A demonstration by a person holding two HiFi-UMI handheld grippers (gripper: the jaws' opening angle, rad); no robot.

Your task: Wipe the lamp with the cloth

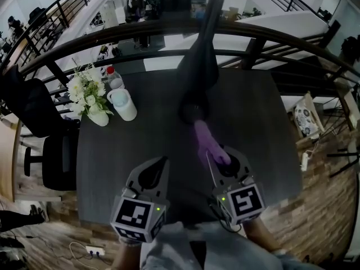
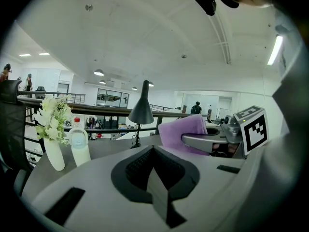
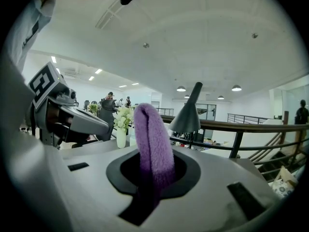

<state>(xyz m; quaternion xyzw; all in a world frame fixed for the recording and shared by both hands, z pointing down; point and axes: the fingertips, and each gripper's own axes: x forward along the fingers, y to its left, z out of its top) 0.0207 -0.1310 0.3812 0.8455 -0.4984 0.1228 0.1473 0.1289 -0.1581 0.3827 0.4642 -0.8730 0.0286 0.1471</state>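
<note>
A black desk lamp [image 1: 197, 77] stands at the middle of the dark table [image 1: 253, 128], its shade leaning away toward the railing. My right gripper [image 1: 222, 159] is shut on a purple cloth [image 1: 205, 142], which sticks out forward and ends just short of the lamp's base. In the right gripper view the cloth [image 3: 152, 139] rises folded between the jaws of the right gripper [image 3: 154, 166], with the lamp [image 3: 189, 115] beyond it. My left gripper [image 1: 160, 163] hovers near the table's front edge, shut and empty. From the left gripper [image 2: 153, 151] the lamp [image 2: 141, 112] and cloth [image 2: 181, 129] show ahead.
A white vase of flowers [image 1: 90, 97] and a white container [image 1: 122, 104] stand at the table's back left, with a red-capped bottle [image 2: 79, 146] beside the vase. A dark railing [image 1: 140, 32] runs behind the table. A black chair [image 1: 34, 106] sits left.
</note>
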